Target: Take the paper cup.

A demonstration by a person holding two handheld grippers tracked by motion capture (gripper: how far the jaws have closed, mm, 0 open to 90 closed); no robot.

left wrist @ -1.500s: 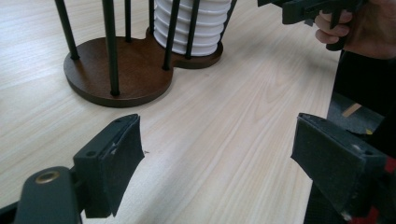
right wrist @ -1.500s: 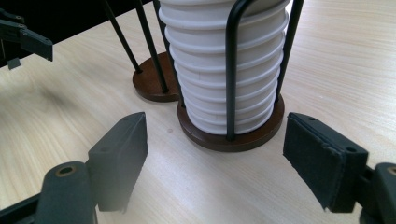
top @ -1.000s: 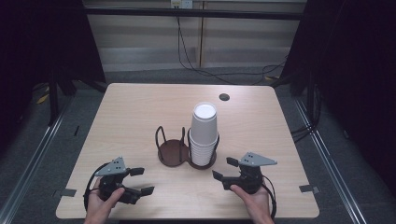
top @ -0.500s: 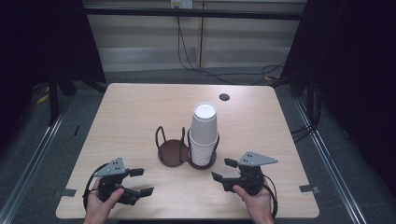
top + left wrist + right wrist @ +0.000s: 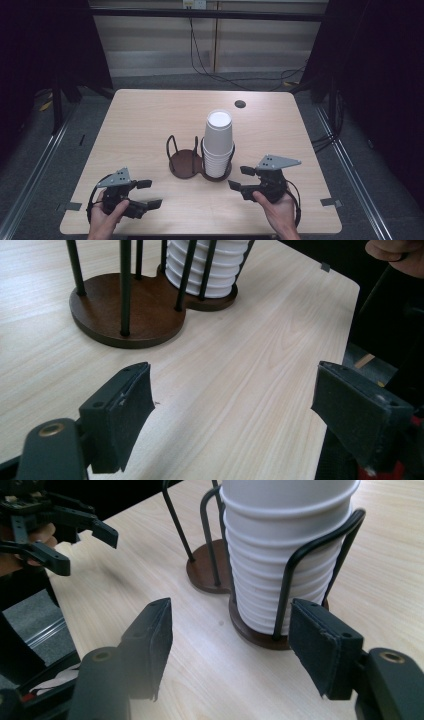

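Observation:
A tall stack of white paper cups [image 5: 218, 145] stands in the right ring of a dark wire cup holder [image 5: 183, 164] with a brown base; its left ring holds nothing. My left gripper [image 5: 154, 193] rests near the table's front left, open, with bare wood between its pads [image 5: 232, 405]. At the front right my right gripper [image 5: 237, 177] points at the cups [image 5: 280, 555]. Its jaws have just been closing a little and still stand apart [image 5: 230, 640] with nothing between them. The left gripper [image 5: 85, 545] also shows far off in the right gripper view.
The wooden table [image 5: 150, 120] has a small dark hole [image 5: 240, 104] near its back right. Cables hang on the wall behind. Dark floor and metal rails flank the table on both sides.
My right gripper has lifted slightly off the table and its jaws have narrowed. The left gripper, the cups and the holder have stayed put.

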